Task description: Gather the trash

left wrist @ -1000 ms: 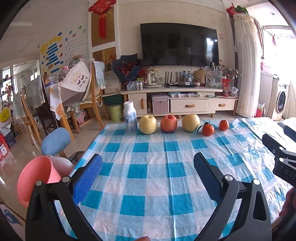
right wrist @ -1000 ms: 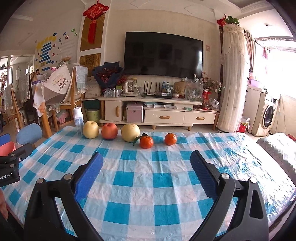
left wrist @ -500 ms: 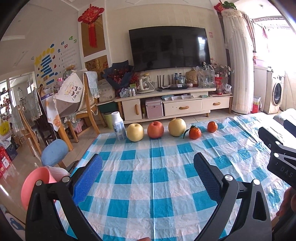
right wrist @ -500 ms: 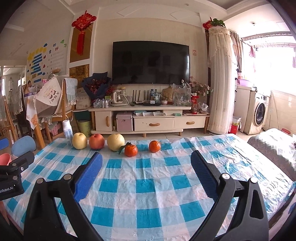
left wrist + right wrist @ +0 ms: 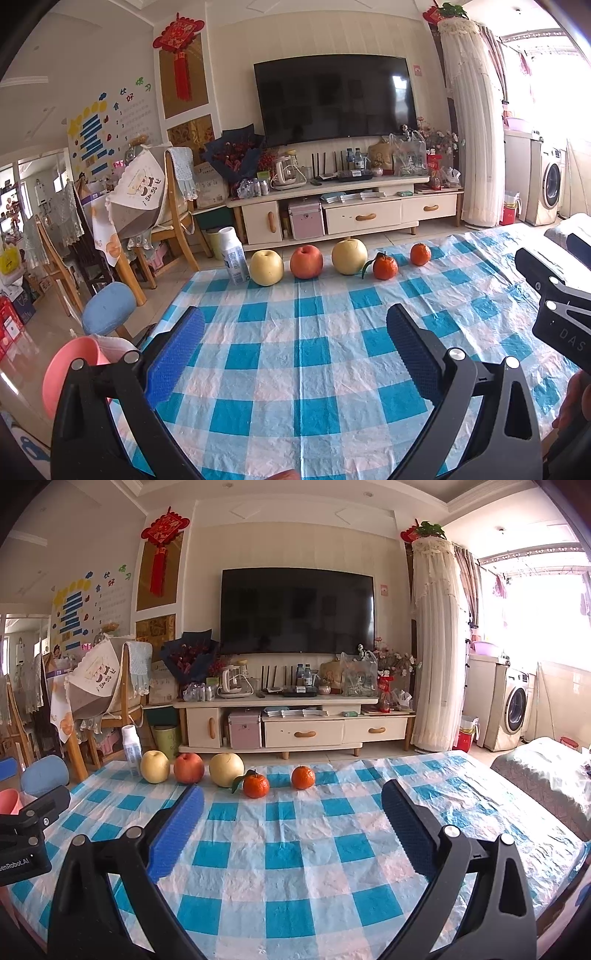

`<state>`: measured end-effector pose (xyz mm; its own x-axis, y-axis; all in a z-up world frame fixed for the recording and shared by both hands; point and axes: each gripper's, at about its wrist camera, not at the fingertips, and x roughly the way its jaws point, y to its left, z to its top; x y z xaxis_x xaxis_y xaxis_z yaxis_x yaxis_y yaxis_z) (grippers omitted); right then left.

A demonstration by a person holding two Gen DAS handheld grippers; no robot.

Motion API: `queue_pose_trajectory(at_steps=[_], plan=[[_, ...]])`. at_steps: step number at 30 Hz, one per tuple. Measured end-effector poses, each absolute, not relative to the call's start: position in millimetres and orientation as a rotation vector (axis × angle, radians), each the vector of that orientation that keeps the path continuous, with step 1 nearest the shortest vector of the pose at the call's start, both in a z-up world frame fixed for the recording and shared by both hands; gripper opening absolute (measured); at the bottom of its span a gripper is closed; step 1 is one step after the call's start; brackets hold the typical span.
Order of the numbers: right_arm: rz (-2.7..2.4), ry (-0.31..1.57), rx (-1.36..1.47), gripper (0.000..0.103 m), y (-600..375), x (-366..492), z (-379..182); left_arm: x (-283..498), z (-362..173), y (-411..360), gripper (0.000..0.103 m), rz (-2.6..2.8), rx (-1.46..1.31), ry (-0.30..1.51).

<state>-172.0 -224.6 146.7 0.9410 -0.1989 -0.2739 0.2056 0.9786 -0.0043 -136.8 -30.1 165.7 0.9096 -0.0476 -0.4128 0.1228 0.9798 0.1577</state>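
Tilting upward over the last second, both views now show more wall; the left gripper (image 5: 295, 343) and right gripper (image 5: 291, 821) hover with fingers spread, empty, well short of the white bottle (image 5: 232, 254) on the bench (image 5: 314, 354).

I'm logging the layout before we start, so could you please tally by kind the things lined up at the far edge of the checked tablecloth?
Bottles: 1, white
Yellow pears: 2
Red apples: 1
Oranges: 2
Total: 6
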Motion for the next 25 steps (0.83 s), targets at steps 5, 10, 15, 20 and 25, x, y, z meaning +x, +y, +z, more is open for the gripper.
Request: queue_pose_trajectory(at_steps=[5,10,15,20,25], plan=[[-0.200,0.297,0.008,0.099,-220.7,-164.6,141.6,-129.2,158.6,-32.3,0.098,-0.096,0.173,0.445],[-0.189,0.339,-0.018,0.099,-213.8,-149.8,131.2,-111.5,141.6,-27.6,0.098,-0.098,0.157,0.486],[-0.185,0.443,-0.037,0.099,-207.0,-119.1,105.7,-80.8,108.4,-21.5,0.098,-0.098,0.124,0.576],[-0.193,0.582,-0.079,0.099,-198.5,-75.0,69.1,-38.9,63.6,-12.8,0.098,-0.062,0.091,0.707],[-0.181,0.745,-0.086,0.099,-194.7,-31.2,28.3,0.5,22.4,-4.3,0.098,-0.058,0.029,0.851]])
